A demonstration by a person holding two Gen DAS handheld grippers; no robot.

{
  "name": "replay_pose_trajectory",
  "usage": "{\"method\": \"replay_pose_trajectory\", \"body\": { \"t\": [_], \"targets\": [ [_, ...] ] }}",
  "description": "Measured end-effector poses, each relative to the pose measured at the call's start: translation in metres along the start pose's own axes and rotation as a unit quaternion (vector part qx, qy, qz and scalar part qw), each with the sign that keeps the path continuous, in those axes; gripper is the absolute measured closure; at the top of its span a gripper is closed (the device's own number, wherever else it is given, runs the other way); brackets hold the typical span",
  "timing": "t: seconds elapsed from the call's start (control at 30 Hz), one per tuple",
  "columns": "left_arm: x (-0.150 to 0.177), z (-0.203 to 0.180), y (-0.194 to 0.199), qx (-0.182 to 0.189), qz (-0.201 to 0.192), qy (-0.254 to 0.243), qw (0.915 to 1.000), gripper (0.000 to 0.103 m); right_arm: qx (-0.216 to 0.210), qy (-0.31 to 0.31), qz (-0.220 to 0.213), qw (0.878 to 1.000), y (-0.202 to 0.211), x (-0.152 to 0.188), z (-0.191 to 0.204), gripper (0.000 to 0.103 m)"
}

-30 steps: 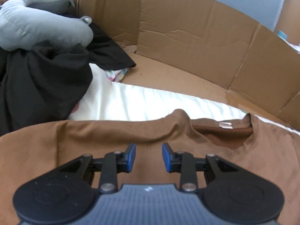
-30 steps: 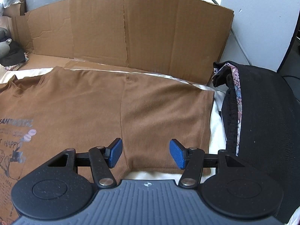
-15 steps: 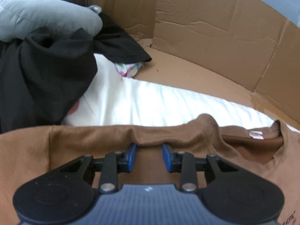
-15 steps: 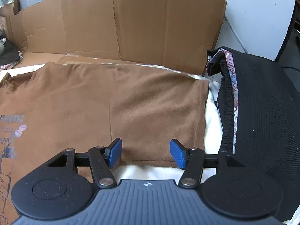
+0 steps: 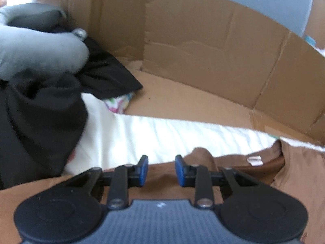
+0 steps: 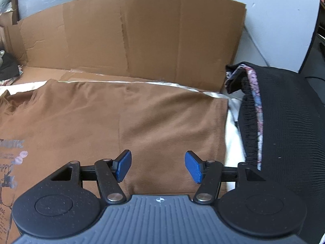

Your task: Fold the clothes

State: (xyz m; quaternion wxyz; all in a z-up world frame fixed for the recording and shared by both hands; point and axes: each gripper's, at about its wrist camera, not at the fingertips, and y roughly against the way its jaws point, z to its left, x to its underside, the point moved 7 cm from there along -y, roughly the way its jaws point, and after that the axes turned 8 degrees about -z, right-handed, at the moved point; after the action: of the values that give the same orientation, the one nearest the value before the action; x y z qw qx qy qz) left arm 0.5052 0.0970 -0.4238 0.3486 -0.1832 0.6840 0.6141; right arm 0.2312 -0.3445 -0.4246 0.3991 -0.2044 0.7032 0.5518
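A brown T-shirt with a printed front lies flat on a white sheet. In the left wrist view its shoulder edge and collar with a small label show. My left gripper is open, its blue pads hovering at the shirt's shoulder edge beside the collar. My right gripper is open wide and empty above the shirt's lower part, near the hem and right side edge.
Cardboard walls stand behind the sheet in both views. A heap of black and grey clothes lies to the left. A black knitted garment with a floral strip lies to the right of the shirt.
The left gripper has drawn back toward the shirt's shoulder edge and its jaws have spread a little. The right gripper shifted slightly over the hem area, still open.
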Motion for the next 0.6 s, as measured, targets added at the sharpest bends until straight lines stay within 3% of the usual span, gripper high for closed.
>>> {"method": "replay_pose_trajectory", "body": {
  "t": [0.3,0.43,0.6],
  "targets": [
    [0.023,-0.016,-0.008,0.019,-0.009,-0.045,0.9988,0.070,-0.010,0.008,0.005,1.000,-0.007,-0.001,0.011,0.038],
    [0.028,-0.014,-0.009,0.013,-0.014,-0.058,0.9981,0.056,-0.017,0.018,0.006,1.000,-0.011,-0.002,0.018,0.038],
    [0.032,-0.013,-0.014,0.012,-0.015,-0.070,0.9974,0.056,-0.026,0.035,0.009,0.999,-0.016,-0.001,0.026,0.037]
  ]
}}
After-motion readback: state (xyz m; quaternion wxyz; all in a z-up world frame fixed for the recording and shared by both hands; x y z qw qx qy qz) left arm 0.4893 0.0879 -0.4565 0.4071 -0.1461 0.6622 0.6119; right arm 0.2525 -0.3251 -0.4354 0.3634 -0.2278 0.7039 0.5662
